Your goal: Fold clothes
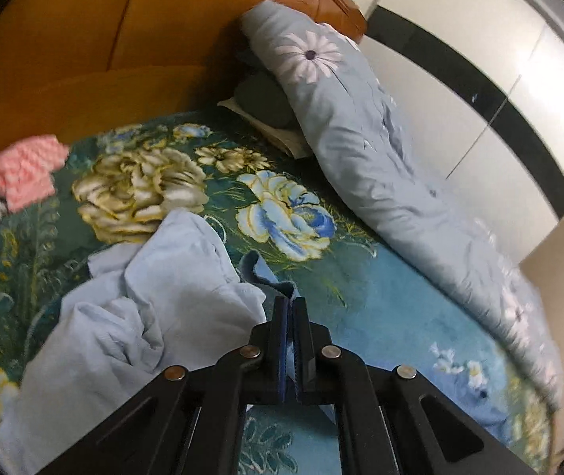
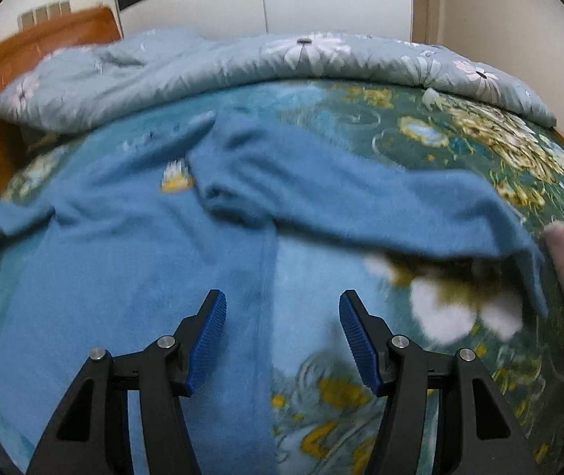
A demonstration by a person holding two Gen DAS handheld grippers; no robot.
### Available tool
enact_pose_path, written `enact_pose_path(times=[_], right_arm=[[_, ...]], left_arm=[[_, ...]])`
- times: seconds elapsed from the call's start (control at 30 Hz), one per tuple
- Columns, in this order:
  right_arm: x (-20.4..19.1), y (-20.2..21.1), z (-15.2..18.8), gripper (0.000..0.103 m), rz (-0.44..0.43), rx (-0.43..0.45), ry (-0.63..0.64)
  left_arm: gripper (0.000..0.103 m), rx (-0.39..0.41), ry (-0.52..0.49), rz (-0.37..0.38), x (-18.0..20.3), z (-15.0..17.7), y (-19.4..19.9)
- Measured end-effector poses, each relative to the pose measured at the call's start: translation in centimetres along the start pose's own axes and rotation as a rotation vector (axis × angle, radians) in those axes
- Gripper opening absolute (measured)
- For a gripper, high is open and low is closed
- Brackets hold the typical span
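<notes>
Fuzzy blue sweater [image 2: 163,261] lies spread across the floral bedspread [image 2: 440,138]. Left gripper [image 1: 292,304] pinches its edge; right gripper [image 2: 282,304] hovers half-open, empty.

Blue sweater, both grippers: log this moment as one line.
left gripper: shut on blue sweater edge | right gripper: open, empty, above sweater | sweater: spread on floral bedspread, unfolded
</notes>
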State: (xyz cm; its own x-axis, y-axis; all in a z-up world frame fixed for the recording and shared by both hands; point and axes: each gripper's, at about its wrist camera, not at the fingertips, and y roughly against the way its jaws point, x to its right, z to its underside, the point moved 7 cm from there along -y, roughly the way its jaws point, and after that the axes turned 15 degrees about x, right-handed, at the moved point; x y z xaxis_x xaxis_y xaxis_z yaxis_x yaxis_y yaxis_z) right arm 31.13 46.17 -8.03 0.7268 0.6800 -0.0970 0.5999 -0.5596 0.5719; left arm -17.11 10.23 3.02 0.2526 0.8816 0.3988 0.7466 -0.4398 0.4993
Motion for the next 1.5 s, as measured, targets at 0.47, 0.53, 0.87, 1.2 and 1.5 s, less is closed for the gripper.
enact_pose_path(times=[0.47,0.53,0.87,1.2,1.5], right_arm=[[-5.9,-14.0,-13.2,0.061,-0.287,-0.131,0.111],[-6.7,-17.6,-12.9,0.061,-0.296,-0.235,0.085],[-6.4,-23.2,-10.6,0.061,-0.319,-0.383,0.073],[-7.7,-22.0,-9.8,0.032,-0.339,-0.361,0.216],[-9.3,-20.9,-11.7,0.009,-0.323,-0.288,0.357]], left_arm=[[0.057,-0.116,-0.009,0.095,1.9,1.6,-1.7],[0.06,-0.17,-0.091,0.16,5.4,3.0,-3.2],[0.062,-0.431,-0.357,0.329,20.0,14.3,-13.3],[0.062,-0.463,-0.673,0.409,26.9,21.4,-13.9],[0.007,-0.386,-0.703,0.405,27.2,20.2,-12.8]])
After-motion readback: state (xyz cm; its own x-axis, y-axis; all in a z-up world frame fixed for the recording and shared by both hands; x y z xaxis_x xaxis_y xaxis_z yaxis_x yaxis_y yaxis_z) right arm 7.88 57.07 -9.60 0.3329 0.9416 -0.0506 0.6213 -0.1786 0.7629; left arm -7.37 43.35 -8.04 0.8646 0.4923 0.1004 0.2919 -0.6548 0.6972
